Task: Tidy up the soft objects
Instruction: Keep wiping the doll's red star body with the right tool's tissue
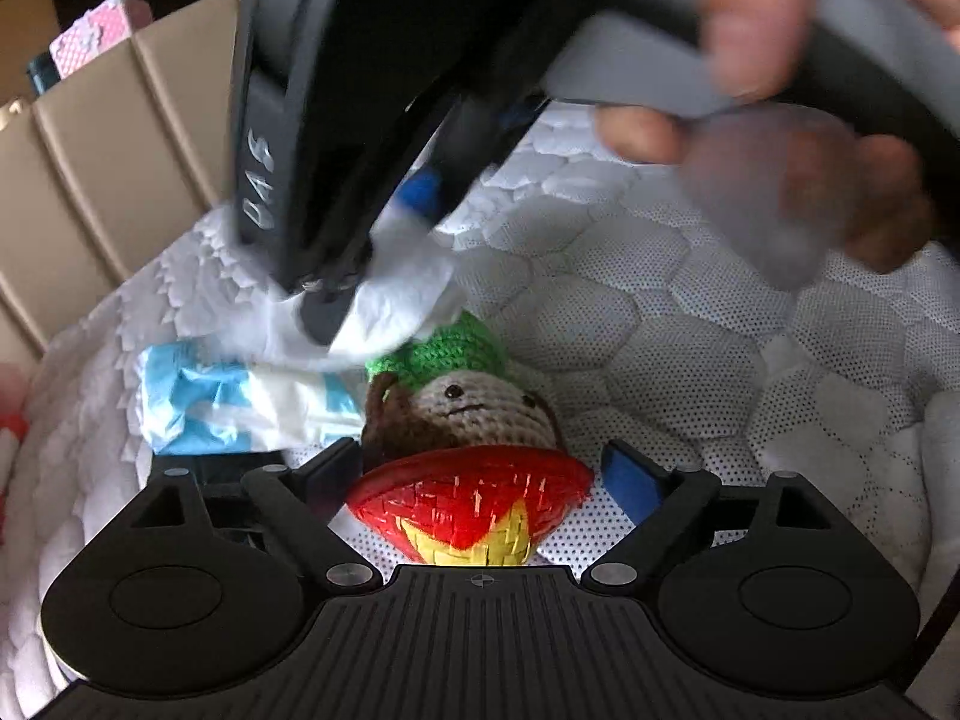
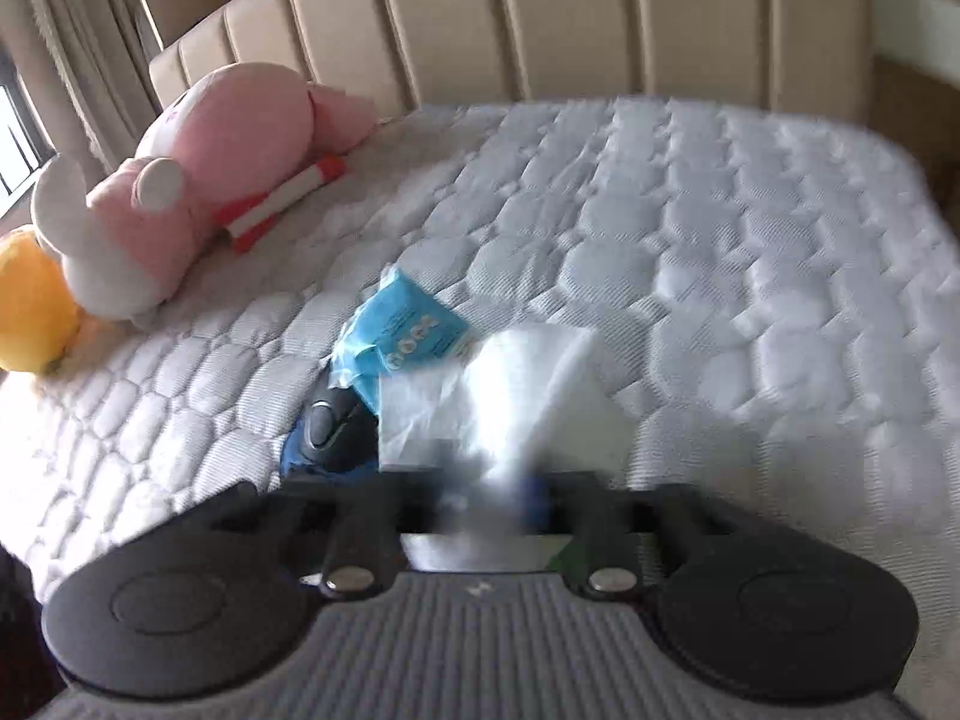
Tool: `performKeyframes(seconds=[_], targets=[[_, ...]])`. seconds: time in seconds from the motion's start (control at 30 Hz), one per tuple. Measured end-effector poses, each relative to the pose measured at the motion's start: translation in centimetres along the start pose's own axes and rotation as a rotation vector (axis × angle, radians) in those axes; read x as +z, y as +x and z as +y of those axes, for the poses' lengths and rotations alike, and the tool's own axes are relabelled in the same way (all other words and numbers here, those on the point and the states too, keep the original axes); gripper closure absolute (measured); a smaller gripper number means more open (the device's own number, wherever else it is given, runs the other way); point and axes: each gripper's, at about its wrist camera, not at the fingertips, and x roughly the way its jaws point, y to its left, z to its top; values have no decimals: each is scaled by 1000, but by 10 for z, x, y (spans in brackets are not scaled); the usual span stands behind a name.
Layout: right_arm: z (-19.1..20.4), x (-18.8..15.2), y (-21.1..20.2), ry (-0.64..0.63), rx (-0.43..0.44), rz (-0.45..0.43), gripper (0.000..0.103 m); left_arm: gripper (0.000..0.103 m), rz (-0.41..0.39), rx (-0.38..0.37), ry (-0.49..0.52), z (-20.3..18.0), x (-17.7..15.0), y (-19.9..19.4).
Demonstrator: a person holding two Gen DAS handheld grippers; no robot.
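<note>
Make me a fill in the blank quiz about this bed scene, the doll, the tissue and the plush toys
The crochet doll between the left gripper's open fingers wears a red and yellow ____.
The right gripper is shut on a white ____.
The pack on the mattress is ____ in colour.
The big plush by the headboard is ____.

Missing words: hat; tissue; blue; pink

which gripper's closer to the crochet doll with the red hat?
Left. The left gripper is open, its fingers either side of the crochet doll. The right gripper is just beyond the doll, shut on a white tissue.
</note>
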Motion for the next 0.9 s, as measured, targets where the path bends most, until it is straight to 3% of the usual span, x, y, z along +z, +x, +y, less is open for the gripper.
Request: performKeyframes(seconds=[0.1,0.17,0.3,0.4,0.5,0.53,0.57,0.6,0.67,0.73,0.77,0.9], targets=[[-12,4,-19,86,8,-53,99,11,13,-16,-42,5,0,4],[-16,7,-40,127,63,-57,99,10,15,-30,-71,8,1,5],[-19,0,-58,198,160,100,99,10,26,-42,-94,12,-9,7],[-23,-17,-45,194,77,211,97,9,29,-42,-89,9,-11,23],[-22,-22,-31,130,-15,186,79,9,30,-47,-97,11,-11,21],[-20,-21,-27,106,-20,170,72,9,30,-50,-101,12,-11,20],[-16,-19,-25,78,-2,159,55,9,32,-52,-104,15,-12,16],[-11,-16,-22,47,20,147,52,9,34,-54,-105,16,-12,16],[-1,-14,-17,-10,25,127,55,9,37,-52,-105,22,-14,10],[5,-13,-11,-52,4,115,74,9,43,-54,-106,23,-14,12],[4,-14,-7,-51,-5,114,91,9,48,-56,-108,23,-15,14],[-6,-12,-13,-5,-15,65,96,9,55,-33,-133,17,-12,12]])
